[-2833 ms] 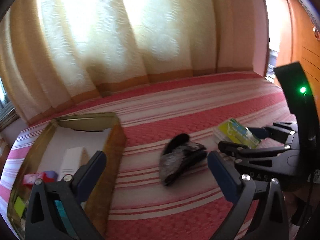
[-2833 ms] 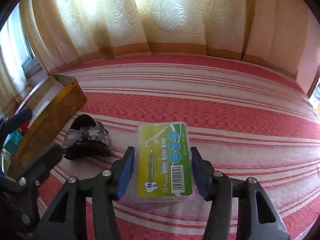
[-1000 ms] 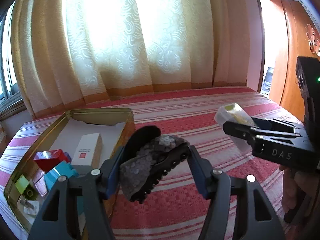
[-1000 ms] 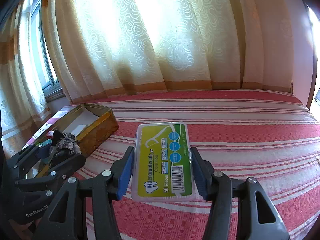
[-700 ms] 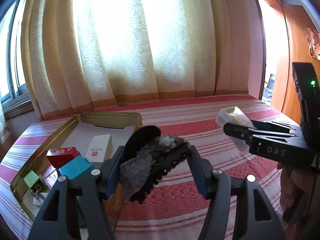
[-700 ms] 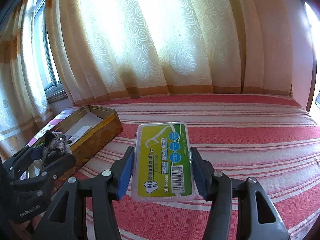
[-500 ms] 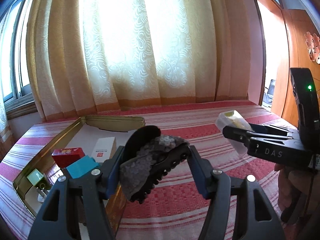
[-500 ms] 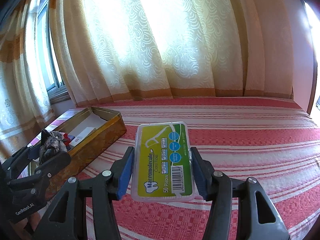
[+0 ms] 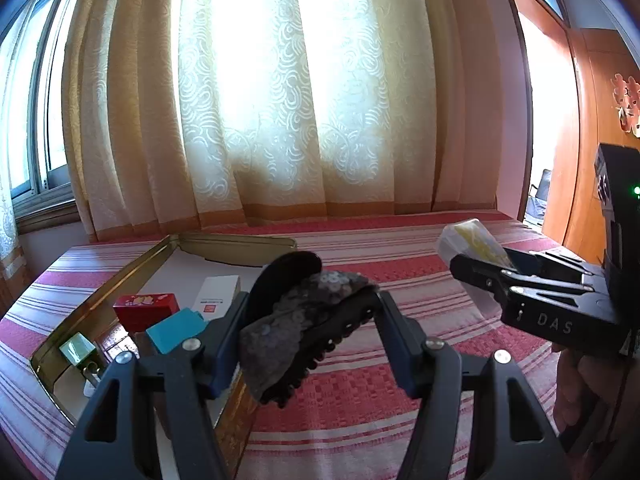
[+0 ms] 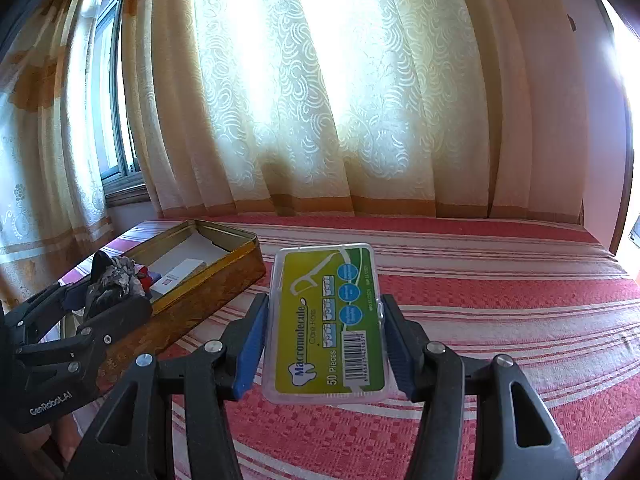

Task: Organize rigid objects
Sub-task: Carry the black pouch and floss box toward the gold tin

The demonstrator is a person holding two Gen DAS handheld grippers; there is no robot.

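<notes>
left gripper (image 9: 312,332) fingers clamped on sequined hair claw (image 9: 304,320); snagging on tin box (image 10: 224,276) rim feared | right gripper (image 10: 324,332) fingers pinched on floss-pick case (image 10: 328,320); slippage feared, smooth plastic

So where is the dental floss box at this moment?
The dental floss box is clamped in the right claw, held above the striped bedcover, right of the gold tin.

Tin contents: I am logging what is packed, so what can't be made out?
- Left wrist view: left gripper and hair clip hide the tin's near right part.
- Right wrist view: the tin's wall hides most contents.
- White box print too small.
</notes>
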